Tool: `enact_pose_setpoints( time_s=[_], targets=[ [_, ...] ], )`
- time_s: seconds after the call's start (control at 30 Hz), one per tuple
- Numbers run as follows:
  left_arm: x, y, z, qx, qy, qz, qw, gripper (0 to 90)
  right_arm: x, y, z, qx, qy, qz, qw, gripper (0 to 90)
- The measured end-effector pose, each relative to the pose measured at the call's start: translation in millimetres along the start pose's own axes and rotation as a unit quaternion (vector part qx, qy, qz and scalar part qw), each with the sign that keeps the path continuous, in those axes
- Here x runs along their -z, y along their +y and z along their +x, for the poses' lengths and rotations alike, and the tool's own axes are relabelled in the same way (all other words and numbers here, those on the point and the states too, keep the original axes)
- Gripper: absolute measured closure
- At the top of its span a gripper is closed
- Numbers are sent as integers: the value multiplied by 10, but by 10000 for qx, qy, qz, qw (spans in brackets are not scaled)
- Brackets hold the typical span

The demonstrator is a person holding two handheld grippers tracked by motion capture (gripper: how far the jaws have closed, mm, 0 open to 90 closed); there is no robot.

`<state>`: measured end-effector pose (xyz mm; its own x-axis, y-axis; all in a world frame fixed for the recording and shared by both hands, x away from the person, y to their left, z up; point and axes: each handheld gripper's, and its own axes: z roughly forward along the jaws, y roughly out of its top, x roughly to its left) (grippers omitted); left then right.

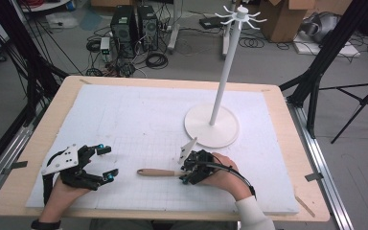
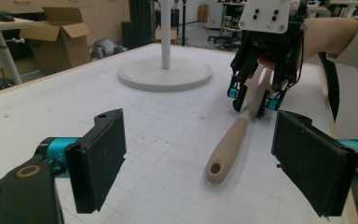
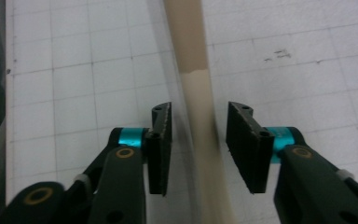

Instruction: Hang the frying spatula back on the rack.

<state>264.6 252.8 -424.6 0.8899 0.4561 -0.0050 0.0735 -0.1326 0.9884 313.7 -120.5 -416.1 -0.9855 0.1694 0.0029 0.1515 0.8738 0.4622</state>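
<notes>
Pale wood and cream silicone: a spatula [image 1: 160, 172] lies flat on the white gridded mat [image 1: 139, 120], in front of the white hook stand [image 1: 212, 125], on the person's side, its handle hole pointing toward the left gripper [image 1: 106, 163]. The right gripper [image 3: 199, 140] is down over the spatula's neck, jaws straddling it with a narrow gap showing on each side, so the pads are not yet pressing. The left gripper sits spread wide and empty on the mat, well apart from the handle end.

To do this grasp well, I'd say the right hand should keep the neck centred between the pads and close squarely, low to the mat, so the tool doesn't roll or skid sideways. Gripping nearer the blade leaves the handle hole free, which looks useful if it is to go on one of the stand's hooks [image 1: 242, 17].

No containers are on the table; the stand's hooks hang bare.
</notes>
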Motion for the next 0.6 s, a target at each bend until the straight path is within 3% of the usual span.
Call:
enact_pose_setpoints(
  time_s=[0.2, 0.33, 0.4, 0.5, 0.6],
  targets=[
    [-18, -8, -5, 19, -29, 37, 10000, 182, -22, 132, -26, -161, 29, 469, 9988, 636],
    [-30, -5, -16, 12, -55, 51, 10000, 182, -27, 150, -74, -449, 118, 531, 9975, 684],
    [-31, -5, -16, 6, -55, 58, 10000, 182, -29, 170, -66, -432, 77, 606, 9972, 691],
    [-39, -14, -13, 35, -72, 74, 9999, 182, -39, 219, -12, -197, -78, 785, 9967, 686],
    [-40, -20, -10, 25, -68, 108, 9999, 183, -38, 237, -7, -177, -52, 874, 9960, 683]
  ],
)
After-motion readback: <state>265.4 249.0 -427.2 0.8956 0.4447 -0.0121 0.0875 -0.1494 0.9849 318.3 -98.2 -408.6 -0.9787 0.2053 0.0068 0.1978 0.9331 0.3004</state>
